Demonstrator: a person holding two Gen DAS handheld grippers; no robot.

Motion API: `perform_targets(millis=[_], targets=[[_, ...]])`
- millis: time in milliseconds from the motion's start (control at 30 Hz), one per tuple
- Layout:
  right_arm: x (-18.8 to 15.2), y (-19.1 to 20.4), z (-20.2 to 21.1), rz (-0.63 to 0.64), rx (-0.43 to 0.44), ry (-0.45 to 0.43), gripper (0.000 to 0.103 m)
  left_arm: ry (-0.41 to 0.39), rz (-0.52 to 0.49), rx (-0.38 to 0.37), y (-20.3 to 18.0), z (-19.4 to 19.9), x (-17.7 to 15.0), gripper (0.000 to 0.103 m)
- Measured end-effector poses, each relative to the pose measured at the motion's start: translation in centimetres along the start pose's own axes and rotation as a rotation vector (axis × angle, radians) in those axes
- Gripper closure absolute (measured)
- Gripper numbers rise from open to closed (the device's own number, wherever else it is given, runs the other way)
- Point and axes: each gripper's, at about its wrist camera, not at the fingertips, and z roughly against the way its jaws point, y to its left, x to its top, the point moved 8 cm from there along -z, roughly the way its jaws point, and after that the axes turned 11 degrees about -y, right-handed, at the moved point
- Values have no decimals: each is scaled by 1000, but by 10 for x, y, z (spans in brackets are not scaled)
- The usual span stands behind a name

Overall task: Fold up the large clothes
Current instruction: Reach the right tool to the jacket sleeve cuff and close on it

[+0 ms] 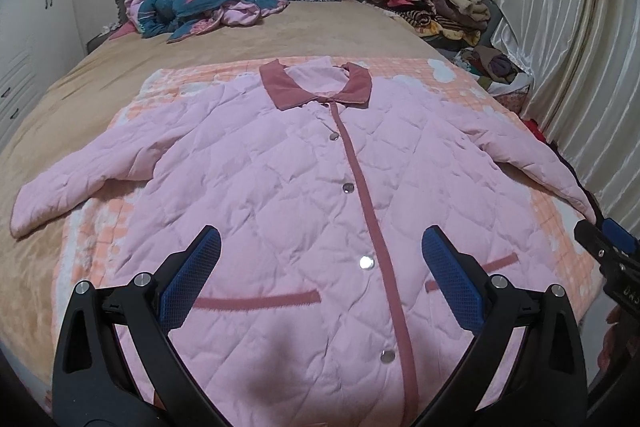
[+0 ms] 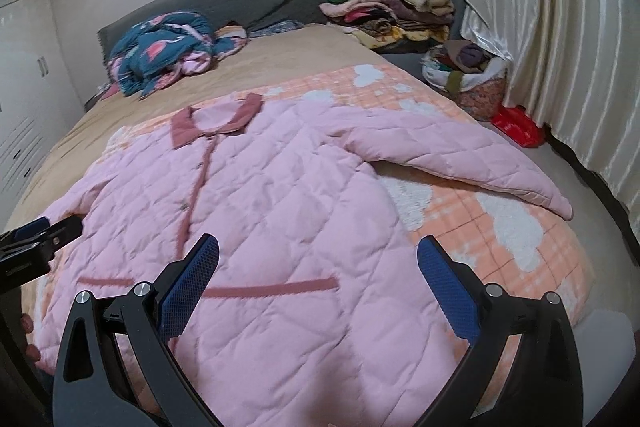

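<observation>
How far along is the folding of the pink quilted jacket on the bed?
Done: the pink quilted jacket lies spread flat, front up and snapped shut, on the peach checked blanket. In hand: nothing; the left gripper and right gripper hover open above its hem. Left: everything. Both sleeves lie spread out and no fold has been made.

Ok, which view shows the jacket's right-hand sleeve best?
The right wrist view: the sleeve lies whole and close, cuff at the blanket's edge. The left wrist view shows it squeezed toward the frame edge, cuff near the right gripper.
</observation>
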Motion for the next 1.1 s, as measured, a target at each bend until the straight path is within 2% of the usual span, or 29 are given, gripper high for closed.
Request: perform_targets(millis=[233, 567, 767, 1000, 1100], targets=[[6, -43, -32, -61, -86, 24, 4, 10, -3, -6, -8, -26, 11, 9], [-1, -122, -77, -247, -180, 90, 4, 54, -9, -17, -20, -71, 23, 9], [-8, -170, -99, -392, -231, 116, 4, 87, 6, -34, -27, -102, 31, 9], [-19, -231, -139, -599, -289, 145, 4, 138, 20, -15, -27, -141, 33, 9], [-24, -269, -157, -755, -323, 134, 4, 151, 28, -3, -22, -152, 31, 9]])
